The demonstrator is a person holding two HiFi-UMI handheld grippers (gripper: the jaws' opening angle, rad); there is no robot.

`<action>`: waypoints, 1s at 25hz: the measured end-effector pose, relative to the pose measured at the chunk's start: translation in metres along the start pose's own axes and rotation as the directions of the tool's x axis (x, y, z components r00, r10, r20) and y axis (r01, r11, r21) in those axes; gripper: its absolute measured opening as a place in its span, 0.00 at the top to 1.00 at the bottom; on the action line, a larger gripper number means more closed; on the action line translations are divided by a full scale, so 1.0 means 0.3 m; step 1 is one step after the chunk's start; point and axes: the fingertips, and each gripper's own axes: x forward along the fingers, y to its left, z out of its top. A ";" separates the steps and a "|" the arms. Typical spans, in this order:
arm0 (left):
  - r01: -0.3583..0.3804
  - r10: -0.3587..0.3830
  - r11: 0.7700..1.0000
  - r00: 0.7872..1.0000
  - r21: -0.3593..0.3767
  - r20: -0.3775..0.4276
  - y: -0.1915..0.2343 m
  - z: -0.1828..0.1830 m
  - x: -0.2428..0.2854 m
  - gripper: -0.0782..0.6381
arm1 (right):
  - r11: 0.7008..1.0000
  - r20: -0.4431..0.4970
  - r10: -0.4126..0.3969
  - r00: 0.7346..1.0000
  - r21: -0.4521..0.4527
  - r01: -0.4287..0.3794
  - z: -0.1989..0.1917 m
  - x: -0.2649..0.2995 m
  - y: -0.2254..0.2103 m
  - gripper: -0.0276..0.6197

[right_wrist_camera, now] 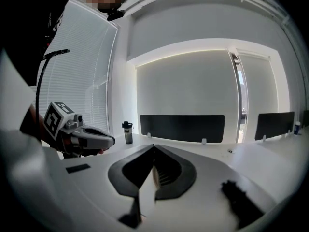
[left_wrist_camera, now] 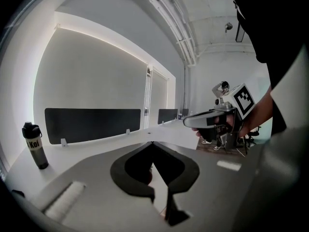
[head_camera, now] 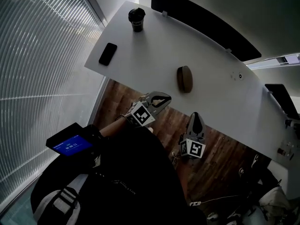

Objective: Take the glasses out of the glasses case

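A closed brown glasses case lies on the white table, a little way in from its near edge. Both grippers hang over the wooden floor just short of that edge, pointing toward the case. My left gripper is shut and empty, left of the case. My right gripper is also shut and empty, slightly right of the case. In the left gripper view the jaws meet at their tips, as they do in the right gripper view. Neither gripper view shows the case clearly.
A black bottle stands at the table's far left and a black phone lies near its left edge. A dark divider panel runs along the back. Window blinds fill the left side. Chairs and cables clutter the floor at the lower right.
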 end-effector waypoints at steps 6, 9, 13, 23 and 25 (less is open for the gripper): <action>-0.015 0.016 1.000 1.000 -0.013 0.017 0.158 0.023 0.023 0.88 | 1.000 -0.011 0.003 1.000 -0.017 -0.003 0.033 0.140 0.018 0.95; -0.005 0.005 1.000 1.000 -0.020 -0.003 0.252 -0.009 0.042 0.88 | 0.999 -0.037 0.003 0.999 -0.033 -0.004 0.042 0.241 0.042 0.95; 0.022 -0.023 1.000 0.999 -0.018 -0.036 0.326 -0.069 0.078 0.88 | 0.999 -0.070 -0.005 0.998 -0.045 0.002 0.050 0.335 0.054 0.95; 0.139 -0.138 0.990 0.982 -0.004 -0.127 0.361 -0.198 0.254 0.88 | 0.984 -0.182 -0.013 0.983 -0.175 -0.020 -0.015 0.495 0.050 0.95; 0.150 -0.148 0.989 0.979 0.002 -0.141 0.367 -0.203 0.306 0.88 | 0.978 -0.201 -0.003 0.980 -0.204 -0.038 -0.024 0.521 0.026 0.95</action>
